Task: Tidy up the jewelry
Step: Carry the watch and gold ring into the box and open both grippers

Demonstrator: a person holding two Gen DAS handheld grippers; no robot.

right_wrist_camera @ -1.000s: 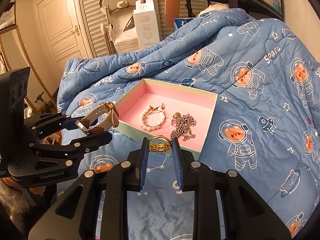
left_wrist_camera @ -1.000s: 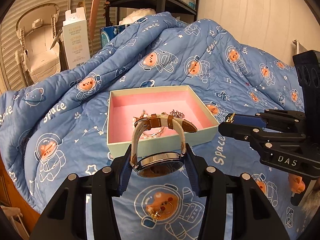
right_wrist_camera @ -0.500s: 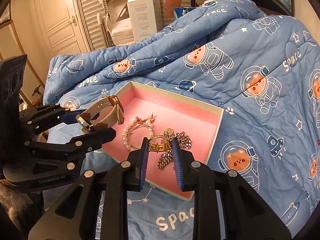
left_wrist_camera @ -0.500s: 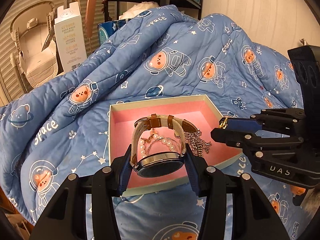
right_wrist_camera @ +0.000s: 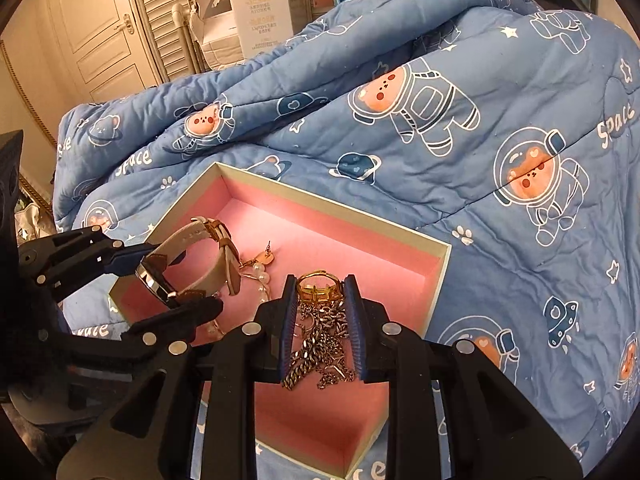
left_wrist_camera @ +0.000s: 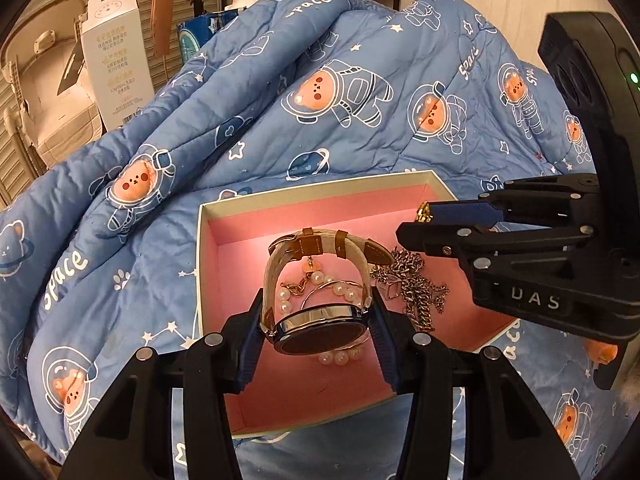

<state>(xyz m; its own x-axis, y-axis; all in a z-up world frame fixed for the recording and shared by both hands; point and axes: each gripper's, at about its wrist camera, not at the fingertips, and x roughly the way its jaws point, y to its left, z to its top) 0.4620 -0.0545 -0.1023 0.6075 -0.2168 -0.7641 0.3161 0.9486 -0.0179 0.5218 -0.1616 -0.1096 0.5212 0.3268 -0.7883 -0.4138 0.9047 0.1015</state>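
My left gripper (left_wrist_camera: pixel 318 312) is shut on a wristwatch (left_wrist_camera: pixel 320 328) with a cream and brown strap, held over the pink-lined jewelry box (left_wrist_camera: pixel 208 248). In the right wrist view the same watch (right_wrist_camera: pixel 192 264) hangs at the left over the box (right_wrist_camera: pixel 440 276). My right gripper (right_wrist_camera: pixel 320 292) is shut on a gold ring (right_wrist_camera: pixel 319 287), also above the box. From the left wrist camera the right gripper (left_wrist_camera: pixel 426 220) reaches in from the right, with the ring (left_wrist_camera: pixel 422 212) at its tip. A pearl bracelet (left_wrist_camera: pixel 340 288) and a silver chain (left_wrist_camera: pixel 416 296) lie inside the box.
The box rests on a rumpled blue quilt (right_wrist_camera: pixel 480 140) printed with astronaut bears, bunched high behind it. A white carton (left_wrist_camera: pixel 116 64) and dark shelving stand beyond the bed, and a panelled door (right_wrist_camera: pixel 92 28) at the left.
Both grippers have moved forward with their loads, from in front of the box's near edge to above its pink interior. Neither grip has changed.
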